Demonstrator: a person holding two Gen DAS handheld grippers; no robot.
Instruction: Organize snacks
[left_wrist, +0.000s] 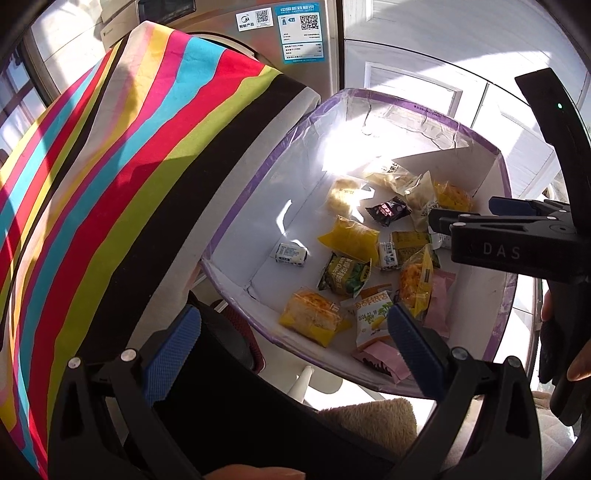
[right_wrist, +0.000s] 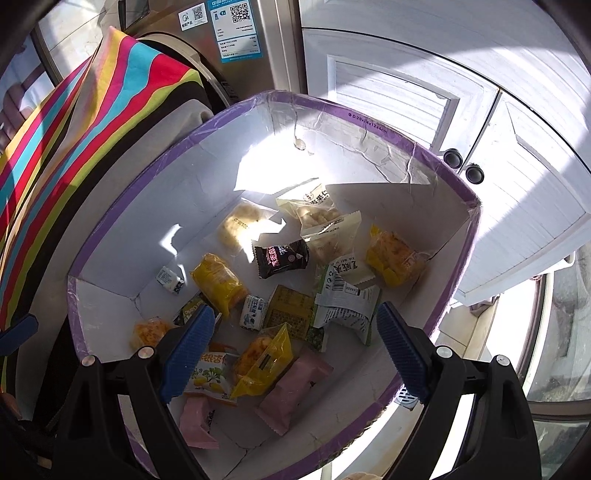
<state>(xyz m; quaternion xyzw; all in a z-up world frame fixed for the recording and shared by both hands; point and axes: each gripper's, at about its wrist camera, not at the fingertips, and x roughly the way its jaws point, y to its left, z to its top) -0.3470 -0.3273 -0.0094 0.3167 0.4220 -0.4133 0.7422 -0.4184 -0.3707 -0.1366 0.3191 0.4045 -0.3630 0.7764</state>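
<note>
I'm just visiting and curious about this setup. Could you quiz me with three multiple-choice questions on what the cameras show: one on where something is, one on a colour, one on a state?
1. Where are the snack packets?
A. On the striped cloth
B. Inside the purple-edged box
C. On the floor

2. What colour is the packet at the box's middle?
A. Black
B. Blue
C. Orange

3. How do the right gripper's fingers stand?
A. Shut on a packet
B. Shut on nothing
C. Open, holding nothing

Answers:
1 B: the snack packets all lie on the floor of the purple-edged box.
2 A: the black packet lies among yellow ones.
3 C: the right gripper shows its blue fingers spread apart above the packets.
</note>
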